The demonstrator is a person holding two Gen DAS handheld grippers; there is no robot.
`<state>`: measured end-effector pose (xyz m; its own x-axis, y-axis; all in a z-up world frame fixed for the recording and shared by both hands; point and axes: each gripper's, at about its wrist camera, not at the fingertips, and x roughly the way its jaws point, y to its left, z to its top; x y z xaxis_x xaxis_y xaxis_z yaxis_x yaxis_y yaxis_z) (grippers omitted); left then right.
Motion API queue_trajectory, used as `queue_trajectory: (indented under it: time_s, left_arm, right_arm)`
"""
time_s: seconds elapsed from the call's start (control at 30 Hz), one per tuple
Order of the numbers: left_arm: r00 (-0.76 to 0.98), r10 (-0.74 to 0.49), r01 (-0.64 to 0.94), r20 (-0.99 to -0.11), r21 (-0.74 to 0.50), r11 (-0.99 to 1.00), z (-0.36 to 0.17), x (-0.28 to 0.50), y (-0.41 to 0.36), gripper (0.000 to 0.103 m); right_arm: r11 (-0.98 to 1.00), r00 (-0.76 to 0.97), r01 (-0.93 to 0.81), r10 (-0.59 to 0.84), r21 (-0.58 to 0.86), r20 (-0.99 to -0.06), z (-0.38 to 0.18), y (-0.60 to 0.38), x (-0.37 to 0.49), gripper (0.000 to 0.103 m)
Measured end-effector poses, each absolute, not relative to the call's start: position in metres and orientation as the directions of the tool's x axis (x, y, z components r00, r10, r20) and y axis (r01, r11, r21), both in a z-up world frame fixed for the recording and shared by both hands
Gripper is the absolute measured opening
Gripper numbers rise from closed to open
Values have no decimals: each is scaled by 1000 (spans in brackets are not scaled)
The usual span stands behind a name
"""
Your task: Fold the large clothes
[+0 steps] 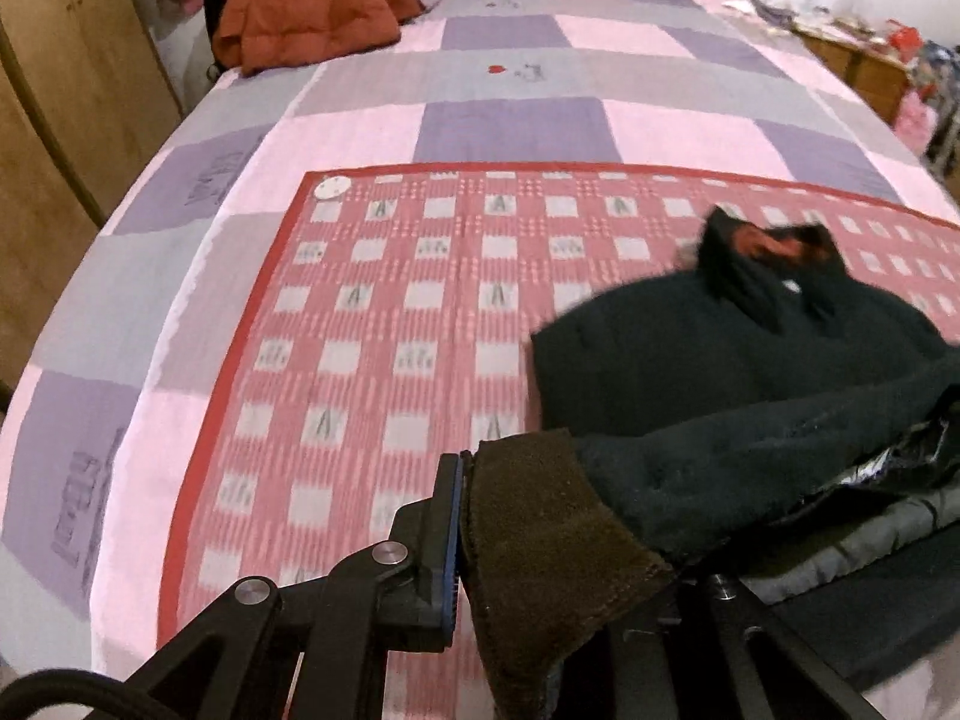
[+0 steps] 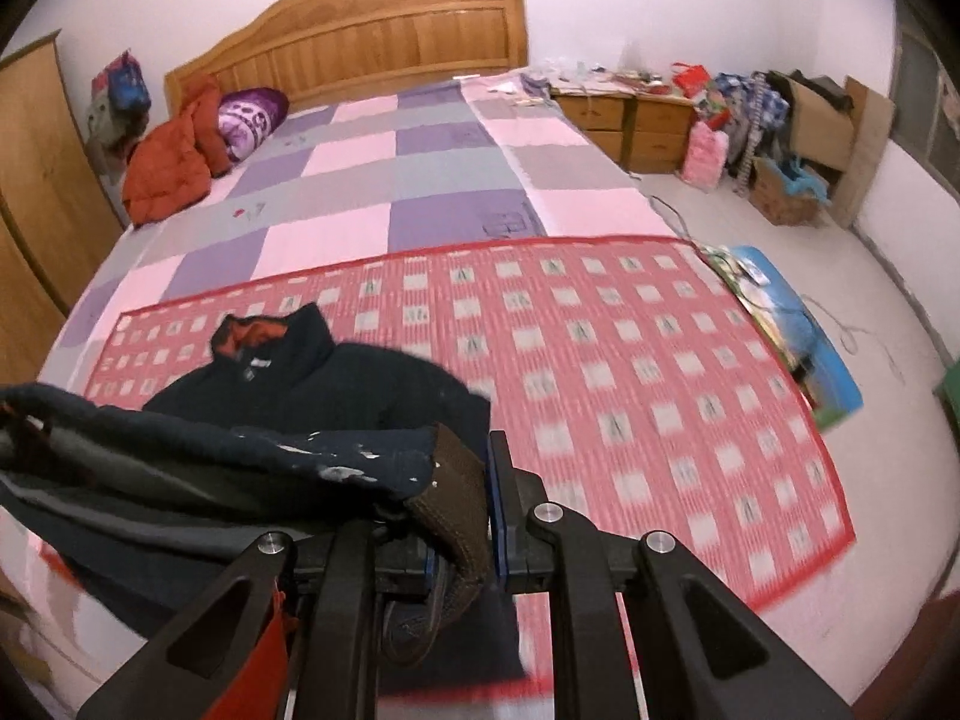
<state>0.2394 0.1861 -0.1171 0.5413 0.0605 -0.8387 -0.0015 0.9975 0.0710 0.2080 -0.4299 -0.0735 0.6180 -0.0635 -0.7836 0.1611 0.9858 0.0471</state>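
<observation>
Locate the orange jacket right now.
The orange jacket lies at the bed's far left corner, beside the purple pillow under the headboard.

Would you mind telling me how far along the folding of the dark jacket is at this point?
Done: the dark jacket lies collar-up on the red checked mat. In hand: the left gripper and right gripper each pinch a brown hem corner, lifting the bottom edge off the mat. Left: carrying that edge toward the collar, laying it down, then any further folds. The orange coat by the headboard sits unfolded.
</observation>
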Motion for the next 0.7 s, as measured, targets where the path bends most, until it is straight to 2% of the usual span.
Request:
queue_trajectory:
  time_s: [0.33, 0.7]
  left_arm:
    - [434, 96, 45, -896, 127, 991, -216, 382, 155, 15]
    - [358, 45, 63, -932, 72, 995, -300, 431, 142, 16]
  right_arm:
    - [976, 490, 212, -74, 37, -868, -185, -456, 366, 13]
    - [954, 374, 293, -180, -68, -910, -277, -455, 431, 14]
